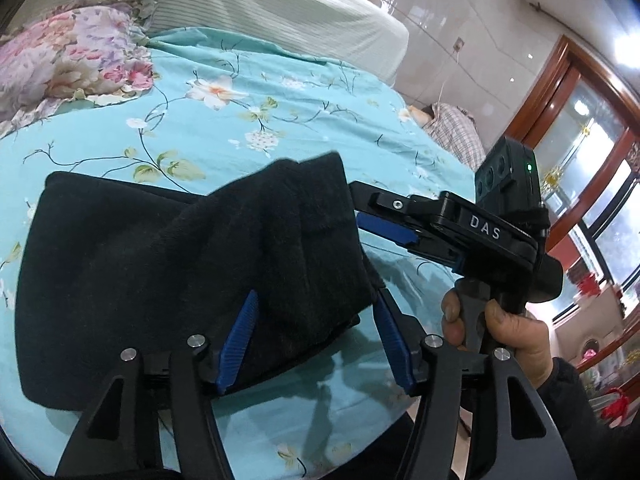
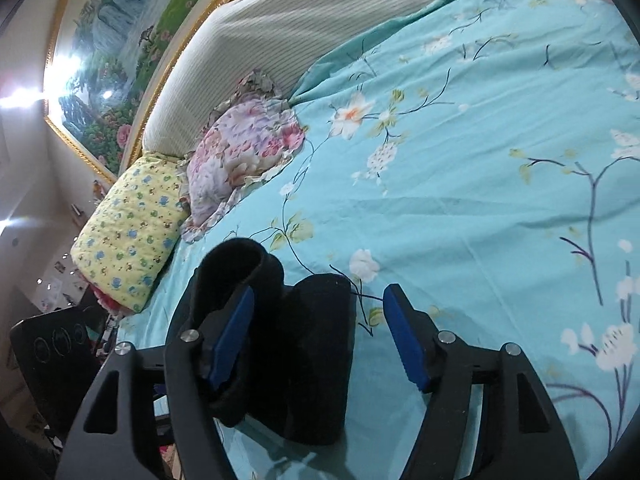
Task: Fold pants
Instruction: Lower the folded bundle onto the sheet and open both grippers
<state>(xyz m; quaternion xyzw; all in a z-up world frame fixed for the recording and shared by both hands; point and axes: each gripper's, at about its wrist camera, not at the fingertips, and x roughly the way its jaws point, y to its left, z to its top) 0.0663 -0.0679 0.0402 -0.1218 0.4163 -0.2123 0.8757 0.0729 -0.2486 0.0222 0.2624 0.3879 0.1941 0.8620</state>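
Observation:
The black pants point(image 1: 160, 264) lie folded in a thick bundle on the turquoise floral bedsheet point(image 1: 240, 120). My left gripper point(image 1: 316, 300) is open, its blue pads on either side of the bundle's right end. In the left wrist view the right gripper point(image 1: 384, 220) reaches in from the right, its tips hidden behind the cloth. In the right wrist view the pants point(image 2: 304, 344) sit between the open fingers of my right gripper point(image 2: 320, 300); a fold of cloth drapes over the left finger point(image 2: 228, 336).
A pink floral pillow point(image 2: 244, 148) and a yellow patterned pillow point(image 2: 128, 232) lie at the head of the bed, against a striped headboard point(image 2: 280, 28). A checked cloth point(image 1: 452, 128) lies at the bed's far edge. A wooden-framed door point(image 1: 580, 120) is on the right.

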